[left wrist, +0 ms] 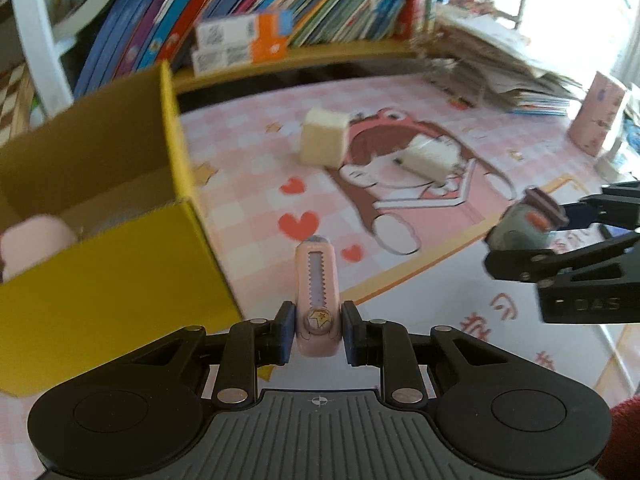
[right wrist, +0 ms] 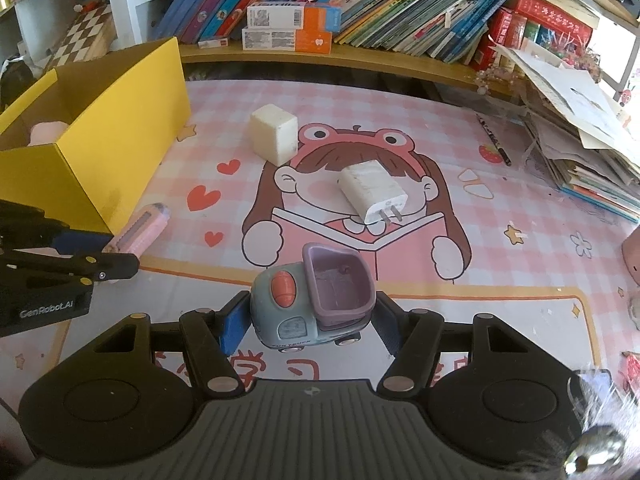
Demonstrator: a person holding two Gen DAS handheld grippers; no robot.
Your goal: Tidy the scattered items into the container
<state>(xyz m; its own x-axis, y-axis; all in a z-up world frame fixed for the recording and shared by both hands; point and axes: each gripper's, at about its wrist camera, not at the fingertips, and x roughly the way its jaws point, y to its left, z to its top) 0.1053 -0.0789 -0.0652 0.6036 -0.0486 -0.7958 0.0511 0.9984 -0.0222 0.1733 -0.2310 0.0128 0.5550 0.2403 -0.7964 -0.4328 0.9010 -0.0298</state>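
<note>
The yellow box [right wrist: 120, 136] sat at the left of the counter [right wrist: 500, 280], a pink item [right wrist: 46, 132] already inside. Your left tool [left wrist: 316, 332] pinched the pink utility knife [left wrist: 318, 280] just beside the box's near corner. Your right tool [right wrist: 308, 320] clamped the toy truck [right wrist: 312, 300]. The white cube [right wrist: 274, 134] and charger [right wrist: 372, 190] lay apart on the mat.

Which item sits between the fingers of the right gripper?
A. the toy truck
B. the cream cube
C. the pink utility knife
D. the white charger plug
A: the right wrist view shows the toy truck clamped in the right gripper, while the left gripper holds the pink utility knife.
</note>
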